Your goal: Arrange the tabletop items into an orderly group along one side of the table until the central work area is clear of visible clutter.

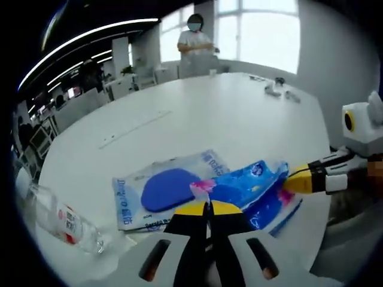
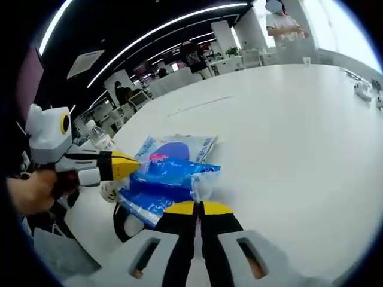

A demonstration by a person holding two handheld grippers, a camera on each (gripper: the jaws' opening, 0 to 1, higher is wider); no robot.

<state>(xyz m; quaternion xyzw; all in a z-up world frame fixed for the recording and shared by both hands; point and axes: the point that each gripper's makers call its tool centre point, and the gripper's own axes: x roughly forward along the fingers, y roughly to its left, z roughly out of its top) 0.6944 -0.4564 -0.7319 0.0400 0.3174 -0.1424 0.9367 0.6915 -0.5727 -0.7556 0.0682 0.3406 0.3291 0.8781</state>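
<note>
In the left gripper view, the left gripper [image 1: 209, 205] had its yellow-tipped jaws clenched on one end of a crinkled blue plastic packet [image 1: 251, 182]. That packet lay on a flat clear packet with a blue oval insert [image 1: 164, 188], near the edge of the white table [image 1: 203, 107]. The right gripper [image 1: 297, 181] pinched the blue packet's other end. A plastic water bottle [image 1: 63, 220] lay on its side at the left.

In the right gripper view, the right gripper [image 2: 197, 207] was closed on the blue packet's corner [image 2: 173, 173], the left gripper [image 2: 128, 166] gripping it opposite. A person [image 2: 284, 27] stood beyond the table.
</note>
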